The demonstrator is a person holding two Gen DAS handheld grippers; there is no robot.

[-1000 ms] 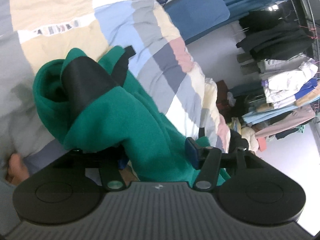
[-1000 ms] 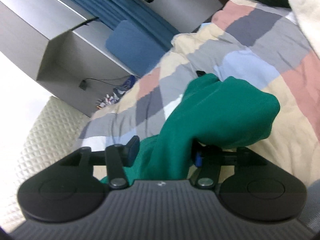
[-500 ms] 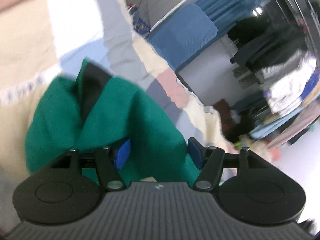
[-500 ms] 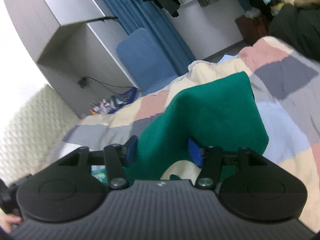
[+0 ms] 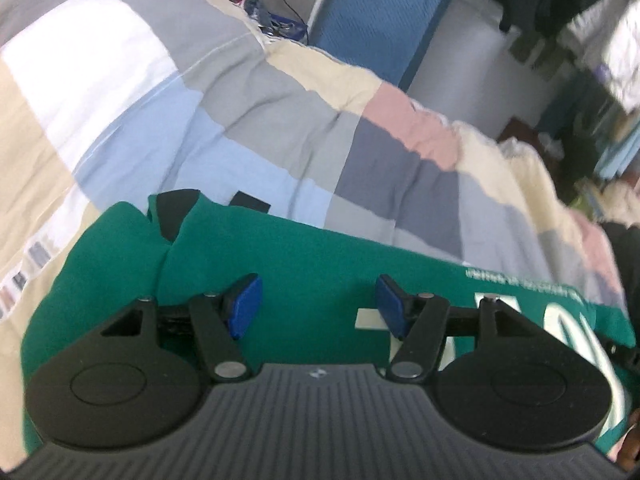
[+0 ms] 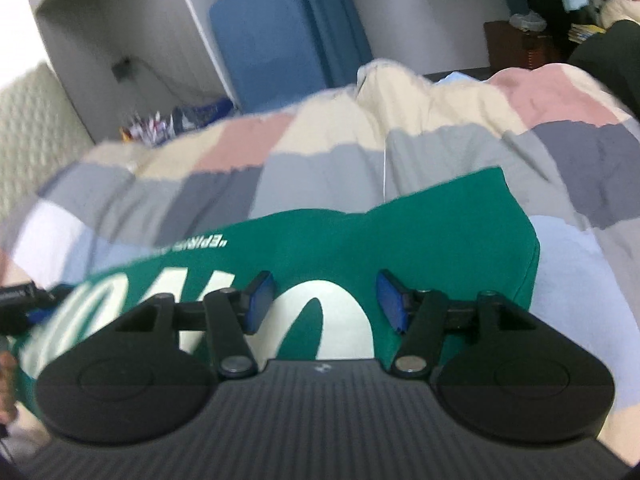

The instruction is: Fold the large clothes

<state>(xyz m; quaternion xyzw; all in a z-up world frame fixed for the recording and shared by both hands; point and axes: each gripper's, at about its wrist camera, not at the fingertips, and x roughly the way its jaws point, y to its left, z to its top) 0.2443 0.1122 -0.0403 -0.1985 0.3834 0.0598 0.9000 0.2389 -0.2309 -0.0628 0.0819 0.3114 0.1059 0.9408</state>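
Note:
A green sweatshirt (image 5: 312,256) with white print and a black collar patch (image 5: 172,208) lies spread flat on the patchwork duvet (image 5: 224,92). My left gripper (image 5: 318,304) is open just above its left part, nothing between the blue pads. In the right wrist view the same sweatshirt (image 6: 420,232) shows large white letters (image 6: 340,320). My right gripper (image 6: 324,300) is open over its right part, empty. The other gripper shows at the far left edge (image 6: 16,296).
The duvet (image 6: 360,152) covers the bed in checks of grey, pink, cream and blue. A blue padded chair back (image 5: 380,12) and grey cabinet (image 6: 120,20) stand behind the bed. A clothes rack (image 5: 580,20) hangs at the far right.
Both grippers held the bunched sweatshirt up a second ago. They have lowered it, let go, and opened; the sweatshirt now lies flat with its print facing up.

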